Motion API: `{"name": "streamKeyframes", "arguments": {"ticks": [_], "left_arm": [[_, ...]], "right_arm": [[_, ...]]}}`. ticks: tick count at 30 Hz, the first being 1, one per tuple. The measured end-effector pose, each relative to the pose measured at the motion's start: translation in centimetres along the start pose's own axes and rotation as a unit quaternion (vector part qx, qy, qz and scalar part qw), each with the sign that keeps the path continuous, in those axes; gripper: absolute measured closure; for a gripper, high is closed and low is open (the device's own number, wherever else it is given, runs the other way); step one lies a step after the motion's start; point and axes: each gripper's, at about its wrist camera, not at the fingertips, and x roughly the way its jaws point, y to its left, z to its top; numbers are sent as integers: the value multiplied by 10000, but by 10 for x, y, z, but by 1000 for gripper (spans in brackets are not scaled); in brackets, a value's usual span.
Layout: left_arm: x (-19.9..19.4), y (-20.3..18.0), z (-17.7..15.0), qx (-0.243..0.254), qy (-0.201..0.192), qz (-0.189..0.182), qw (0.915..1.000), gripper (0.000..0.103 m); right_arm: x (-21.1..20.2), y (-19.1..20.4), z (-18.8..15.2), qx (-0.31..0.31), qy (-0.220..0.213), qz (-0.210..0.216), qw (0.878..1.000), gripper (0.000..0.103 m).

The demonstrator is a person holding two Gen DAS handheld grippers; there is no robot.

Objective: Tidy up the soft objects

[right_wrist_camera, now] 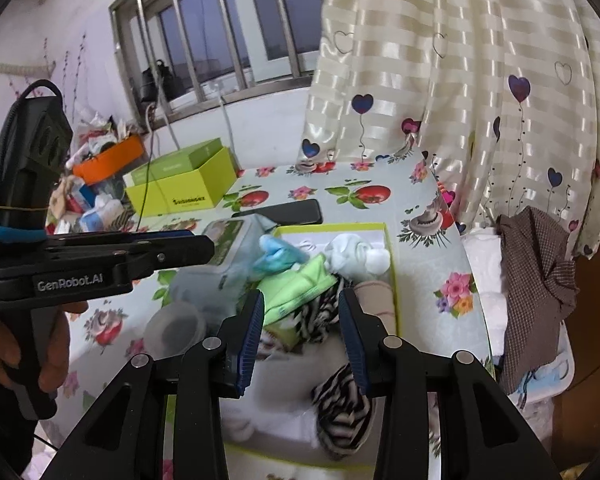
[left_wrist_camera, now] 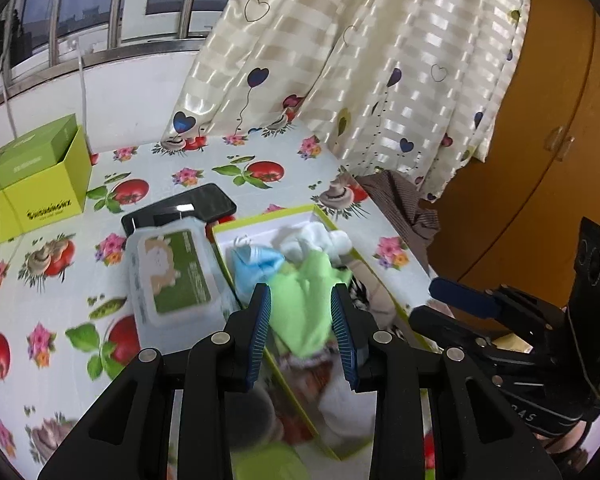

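A shallow green-rimmed box (left_wrist_camera: 260, 222) (right_wrist_camera: 391, 264) on the flowered table holds soft items. A green sock (left_wrist_camera: 304, 304) (right_wrist_camera: 296, 286) lies in it, with a blue sock (left_wrist_camera: 252, 266) (right_wrist_camera: 278, 256), a white sock (left_wrist_camera: 320, 240) (right_wrist_camera: 356, 254), a beige one (right_wrist_camera: 376, 300) and a zebra-striped one (right_wrist_camera: 340, 396). My left gripper (left_wrist_camera: 302, 316) hangs over the box with its jaws apart around the green sock, not pinching it. My right gripper (right_wrist_camera: 300, 320) is open over the striped sock. Its body shows in the left wrist view (left_wrist_camera: 500, 320).
A wet-wipes pack (left_wrist_camera: 172, 276) (right_wrist_camera: 224, 236) lies left of the box, a black phone (left_wrist_camera: 180, 208) (right_wrist_camera: 284, 212) behind it. A lime box (left_wrist_camera: 32, 196) (right_wrist_camera: 184, 184) stands far left. A curtain (left_wrist_camera: 340, 60) hangs behind. A brown cloth (right_wrist_camera: 536, 280) drapes off the right edge.
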Motion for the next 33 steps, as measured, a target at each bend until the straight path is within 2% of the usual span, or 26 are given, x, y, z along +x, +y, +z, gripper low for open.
{"name": "streamKeyframes", "arguments": {"ticks": [11,22,33], "left_arm": [[-44,-6,-38,-52,-255,141,9996,70],[-68,0,-66,-104,-366,317,9988,70],[-84,-1,-98,-43,-442,676,9967,70]], "right_arm": [[-25,34,-14,-214,24,-67,9997,60],[-36,65,-25,-447,69,-48,9990,59],[-43,88,-48,-575,237,-89,9980,58]]}}
